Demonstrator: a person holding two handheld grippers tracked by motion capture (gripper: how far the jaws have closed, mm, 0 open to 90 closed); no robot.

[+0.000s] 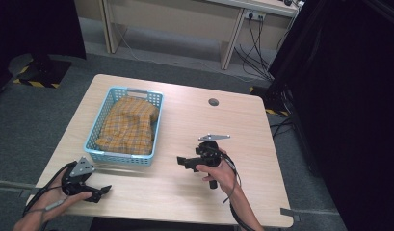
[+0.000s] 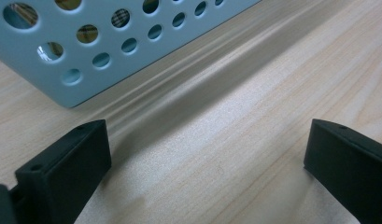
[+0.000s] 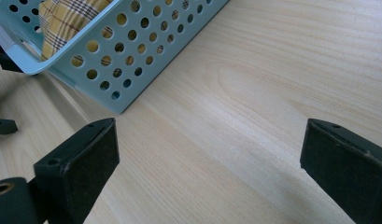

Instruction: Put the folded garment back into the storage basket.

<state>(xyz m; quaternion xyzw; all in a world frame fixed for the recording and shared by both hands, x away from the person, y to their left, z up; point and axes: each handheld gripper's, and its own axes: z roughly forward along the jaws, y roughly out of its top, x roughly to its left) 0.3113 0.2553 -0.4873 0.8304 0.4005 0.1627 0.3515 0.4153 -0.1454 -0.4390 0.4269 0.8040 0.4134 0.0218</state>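
Observation:
A light blue perforated basket point(image 1: 155, 98) stands on the left half of the wooden table, and a yellow plaid cloth point(image 1: 128, 125) lies folded inside it. My left gripper point(image 1: 104, 190) rests low near the table's front left corner, just in front of the basket point(image 2: 48, 28); its jaws stand wide apart over bare wood. My right gripper point(image 1: 181, 161) is held right of the basket, pointing left toward it, open with nothing between its jaws. The right gripper view shows the basket's corner point(image 3: 132, 60) and the plaid cloth point(image 3: 67, 18) inside.
The wooden table point(image 1: 233, 130) has a small round grommet point(image 1: 213, 102) at the back. A desk with hanging cables point(image 1: 255, 43) stands behind on the grey floor. Dark curtains close off the right side.

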